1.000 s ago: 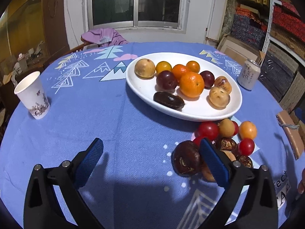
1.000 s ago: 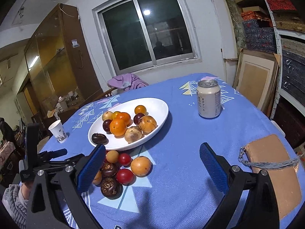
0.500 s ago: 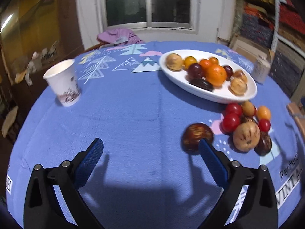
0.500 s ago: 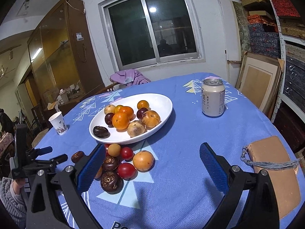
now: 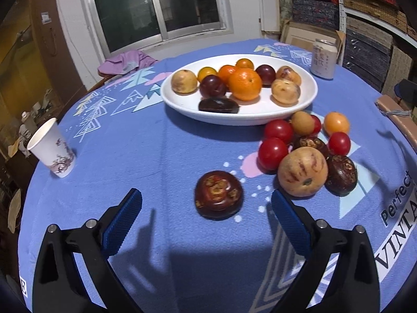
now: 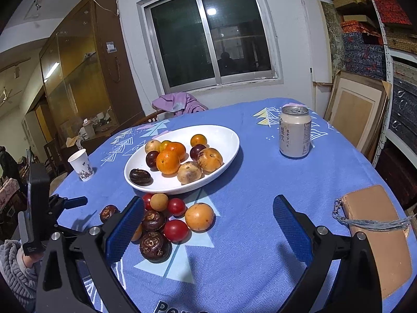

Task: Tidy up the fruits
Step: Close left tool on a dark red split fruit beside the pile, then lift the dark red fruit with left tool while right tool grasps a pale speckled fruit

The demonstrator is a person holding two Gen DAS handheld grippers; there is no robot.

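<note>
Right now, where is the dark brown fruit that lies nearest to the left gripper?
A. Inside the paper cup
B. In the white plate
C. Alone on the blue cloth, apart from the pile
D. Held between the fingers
C: the dark brown fruit lies on the blue cloth, apart from the pile, ahead of the open left gripper.

Round desk [image 6: 260, 182] covered by a blue printed cloth [image 5: 130, 156]. Behind it at 12 o'clock, a white wall [image 6: 292, 26] with a sliding window [image 6: 208, 39], panes dark and reflecting a ceiling light [image 6: 211, 11]. Purple garment [image 6: 177, 104] draped over a chair back [image 6: 148, 116] at the desk's far edge. At 10 o'clock, a tall wooden cabinet [image 6: 78, 78] with glass doors, clutter at its foot. At 2–3 o'clock, shelves [image 6: 391, 26] stacked with boxes and woven items; a framed board [image 6: 354, 114] leans below them. Indoor lighting, warm at the left.
</note>
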